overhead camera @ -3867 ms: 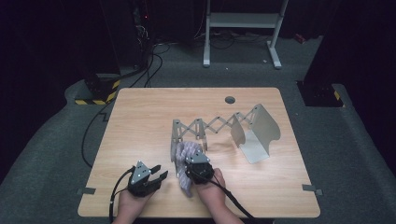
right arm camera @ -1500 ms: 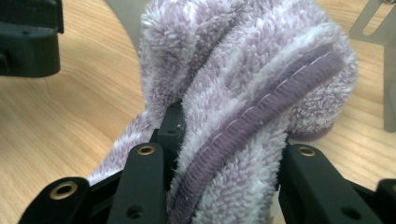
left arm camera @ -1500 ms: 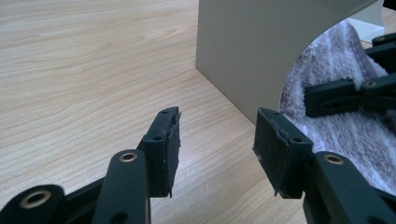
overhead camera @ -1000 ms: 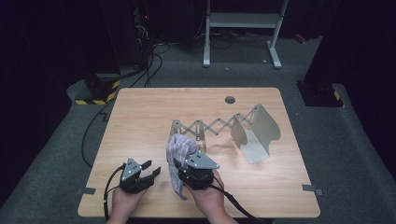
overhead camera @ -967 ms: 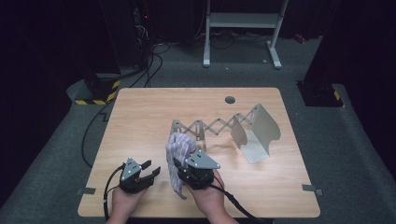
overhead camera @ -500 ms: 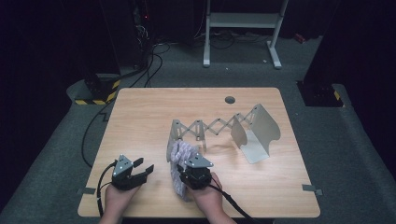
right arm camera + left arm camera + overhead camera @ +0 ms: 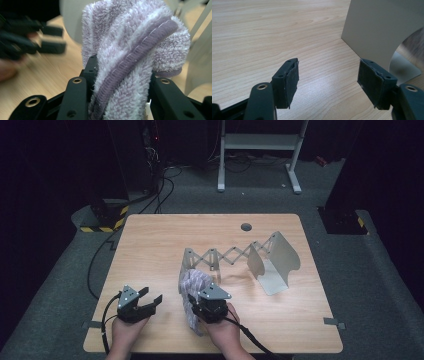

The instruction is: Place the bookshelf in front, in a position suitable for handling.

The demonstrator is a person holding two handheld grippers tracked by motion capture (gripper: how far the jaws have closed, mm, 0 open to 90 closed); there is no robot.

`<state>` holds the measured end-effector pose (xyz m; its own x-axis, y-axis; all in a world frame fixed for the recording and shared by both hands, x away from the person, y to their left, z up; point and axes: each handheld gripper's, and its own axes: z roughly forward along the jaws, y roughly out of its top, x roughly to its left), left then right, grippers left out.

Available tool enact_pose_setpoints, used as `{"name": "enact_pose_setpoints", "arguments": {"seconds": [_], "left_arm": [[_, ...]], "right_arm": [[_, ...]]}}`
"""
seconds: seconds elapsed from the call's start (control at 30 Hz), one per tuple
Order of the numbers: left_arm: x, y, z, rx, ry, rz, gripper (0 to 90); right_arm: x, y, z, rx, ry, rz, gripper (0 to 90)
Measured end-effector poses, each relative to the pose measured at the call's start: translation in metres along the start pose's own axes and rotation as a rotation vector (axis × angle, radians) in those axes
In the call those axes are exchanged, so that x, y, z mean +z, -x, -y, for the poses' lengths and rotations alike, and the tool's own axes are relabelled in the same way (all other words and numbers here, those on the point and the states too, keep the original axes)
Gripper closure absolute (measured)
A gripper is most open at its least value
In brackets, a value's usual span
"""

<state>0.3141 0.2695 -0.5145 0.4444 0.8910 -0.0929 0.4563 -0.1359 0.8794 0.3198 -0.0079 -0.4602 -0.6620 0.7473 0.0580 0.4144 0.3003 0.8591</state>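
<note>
Right gripper [image 7: 120, 82]: our jaws clamp a folded lilac striped towel [image 7: 132, 50], which stands upright between the pads and droops at its top edge.
Left gripper [image 7: 329, 85]: our jaws stand wide with nothing between them, having just been opening; bare wooden table [image 7: 262, 32] lies beneath.
Towel's place: in the high view the towel [image 7: 192, 287] hangs in our right gripper [image 7: 210, 306], just in front of the near end plate of the expanding metal rack [image 7: 235, 260], low over the table's near half.
Risk: we judge the thick fold could slide out of the pads, since the grip bites low on the bundle. The loose top could also snag the rack's scissor links as we carry it on.
Hands: both forearms enter from the near edge. Our right hand points its gripper forward at the rack; our left gripper [image 7: 142, 302] sits well apart to the left, low over the table, angled toward the towel.
</note>
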Motion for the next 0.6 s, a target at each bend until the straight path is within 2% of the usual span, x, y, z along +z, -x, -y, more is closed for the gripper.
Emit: {"name": "enact_pose_setpoints", "arguments": {"seconds": [0.13, 0.27, 0.4, 0.6], "left_arm": [[0.001, 0.0, 0.001, -0.001, -0.004, 0.003, 33.9], [0.003, 0.001, 0.001, 0.003, -0.016, 0.009, 34.4], [0.003, 0.002, 0.002, 0.002, -0.019, 0.015, 34.8], [0.004, 0.004, 0.002, 0.01, -0.024, 0.025, 35.1]], "right_arm": [[-0.011, 0.002, -0.024, -0.01, 0.068, 0.017, 61.9], [-0.006, 0.01, -0.049, -0.002, 0.112, 0.064, 61.7], [0.017, 0.017, -0.057, -0.014, 0.07, 0.126, 61.3], [0.048, 0.019, -0.038, -0.036, -0.023, 0.186, 61.6]]}}
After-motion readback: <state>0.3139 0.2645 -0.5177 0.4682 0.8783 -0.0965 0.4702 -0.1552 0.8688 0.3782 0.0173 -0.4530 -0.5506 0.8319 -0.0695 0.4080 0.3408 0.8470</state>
